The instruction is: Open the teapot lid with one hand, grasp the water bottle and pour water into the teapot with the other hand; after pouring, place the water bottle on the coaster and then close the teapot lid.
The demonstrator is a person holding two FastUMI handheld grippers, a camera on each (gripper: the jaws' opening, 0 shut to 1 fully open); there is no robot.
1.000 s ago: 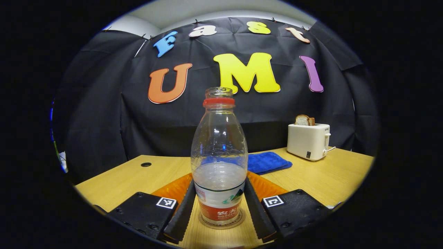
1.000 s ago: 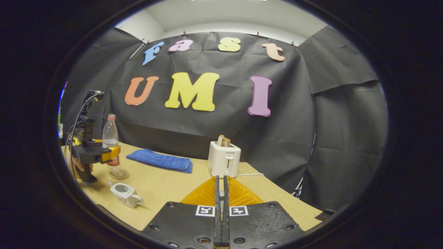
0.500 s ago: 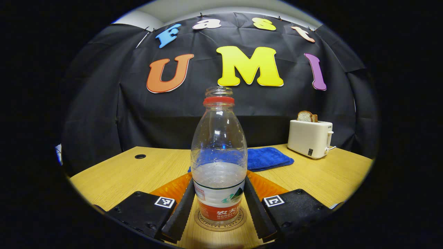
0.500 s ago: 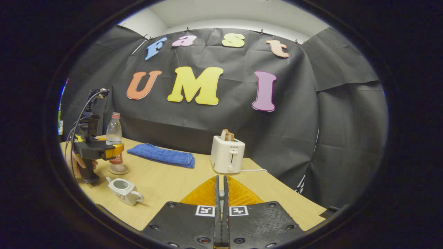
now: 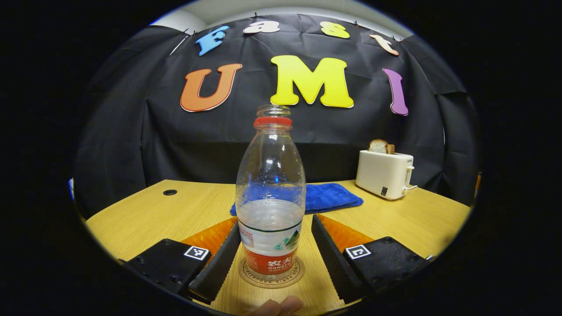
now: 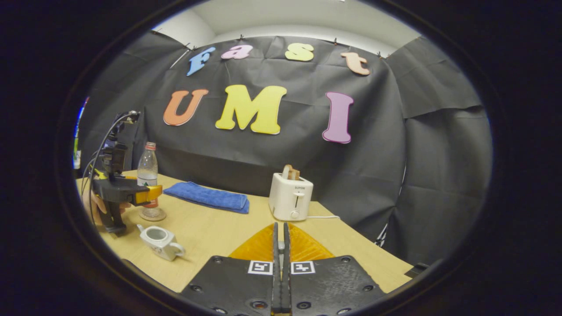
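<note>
The water bottle [image 5: 271, 197] is seen standing upright on the round coaster [image 5: 271, 274] on the wooden table [image 5: 145, 219], uncapped and roughly half filled. The left gripper [image 5: 272, 252] is spread wide around the bottle's lower part: the left finger lies close against the label, whether touching cannot be told, while a clear gap is seen between the right finger and the bottle. A fingertip of the person's hand [image 5: 276, 306] is noted at the bottom edge.

In the right gripper view, the right gripper [image 6: 281, 267] is closed, its fingers pressed together with nothing visible between them, raised above the table. The teapot [image 6: 160, 241] is found on the table with its lid off, just in front of the bottle and coaster. A folded blue cloth [image 6: 208, 198] and a toaster [image 6: 290, 199] with bread in it are recorded farther back.
</note>
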